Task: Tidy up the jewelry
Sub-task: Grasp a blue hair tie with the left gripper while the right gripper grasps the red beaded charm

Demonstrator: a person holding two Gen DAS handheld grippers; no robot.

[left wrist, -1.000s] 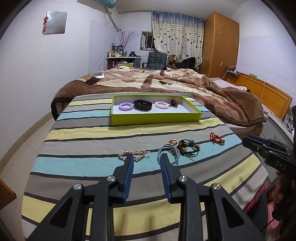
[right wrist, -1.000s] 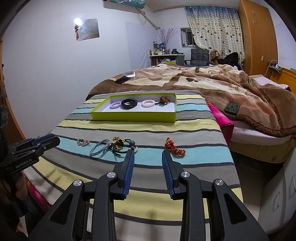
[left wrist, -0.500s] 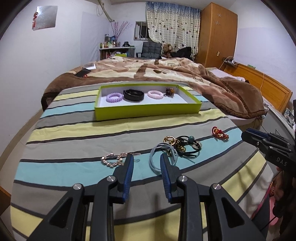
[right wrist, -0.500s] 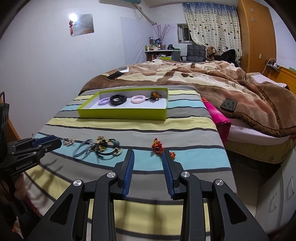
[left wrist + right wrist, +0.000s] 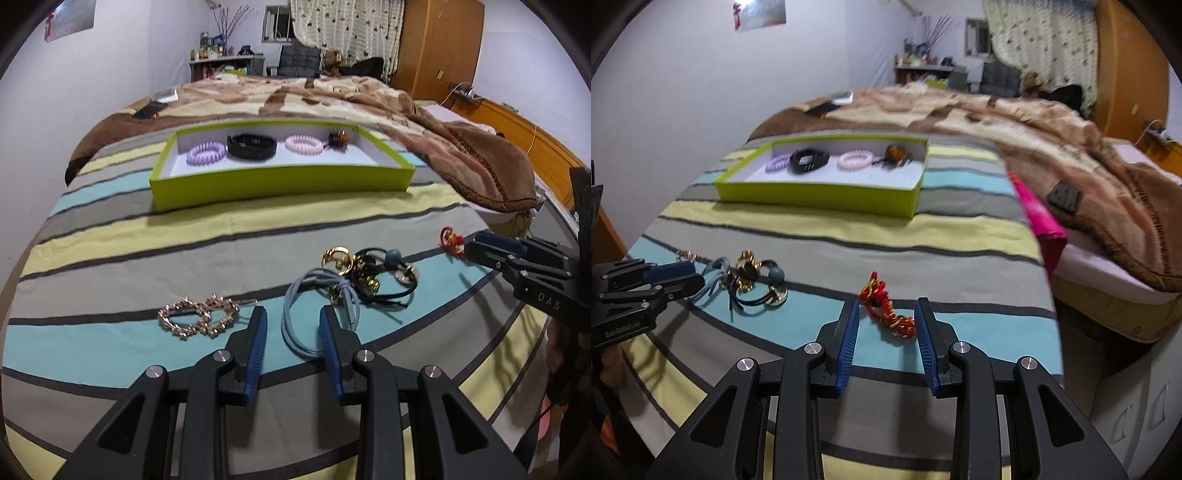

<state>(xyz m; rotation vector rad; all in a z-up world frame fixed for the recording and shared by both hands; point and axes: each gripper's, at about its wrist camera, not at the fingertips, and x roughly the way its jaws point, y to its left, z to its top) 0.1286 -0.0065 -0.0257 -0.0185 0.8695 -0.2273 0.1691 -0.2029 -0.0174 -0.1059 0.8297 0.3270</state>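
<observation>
With four pieces already in the green tray (image 5: 280,181), my left gripper (image 5: 290,334) sits low, jaws spread around the blue hair tie (image 5: 314,295); gold clip (image 5: 199,317) and tangled pile (image 5: 373,266) remain. Right view: right gripper (image 5: 886,328) low, jaws spread astride the red charm (image 5: 886,306), nothing pinched.

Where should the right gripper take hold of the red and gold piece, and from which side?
Grip the red and gold piece across its knotted near end, coming down from above and the near side. It lies flat and lengthwise between the open fingers of the right gripper, so closing should pinch its narrow width.
</observation>
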